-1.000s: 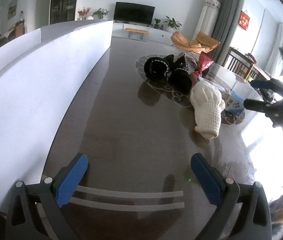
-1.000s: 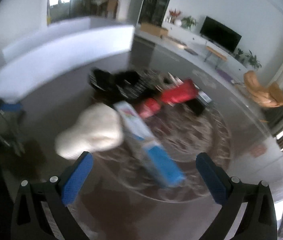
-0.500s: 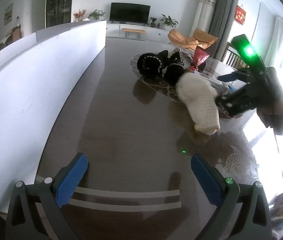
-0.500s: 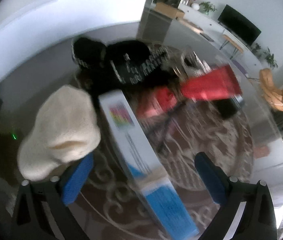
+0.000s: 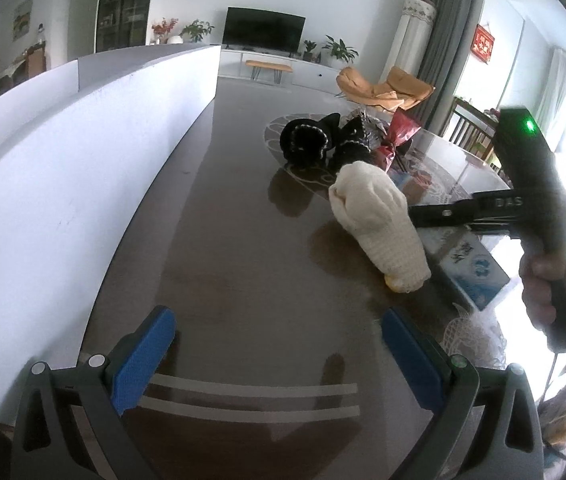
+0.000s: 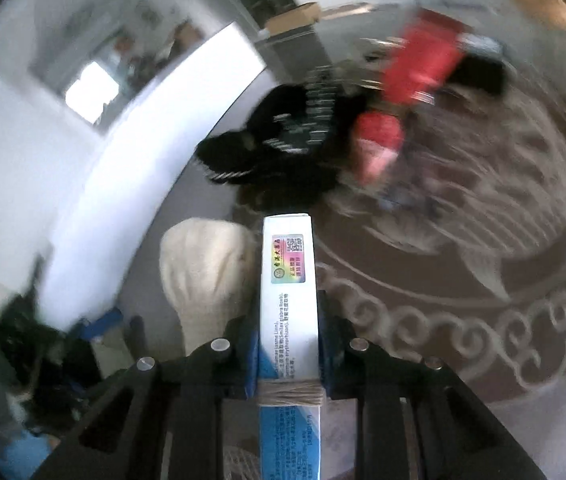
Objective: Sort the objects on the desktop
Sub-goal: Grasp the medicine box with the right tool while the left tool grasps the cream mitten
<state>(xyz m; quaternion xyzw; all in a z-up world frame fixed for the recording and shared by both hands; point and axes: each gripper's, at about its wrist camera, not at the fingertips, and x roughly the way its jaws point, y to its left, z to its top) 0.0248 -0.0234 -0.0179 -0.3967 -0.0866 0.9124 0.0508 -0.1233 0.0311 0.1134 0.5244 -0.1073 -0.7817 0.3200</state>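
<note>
Toothpaste box (image 6: 287,304) lies on the table (image 5: 243,240) against the cream glove (image 6: 203,280), clamped narrowly by the right gripper (image 6: 287,356); lifting might drag the glove along.

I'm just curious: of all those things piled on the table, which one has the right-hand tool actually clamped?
The blue-and-white box. The right gripper is shut on its sides, while the cream glove beside it and the black and red items lie untouched.

Glove (image 6: 203,276) lies left of box (image 6: 289,280).
</note>
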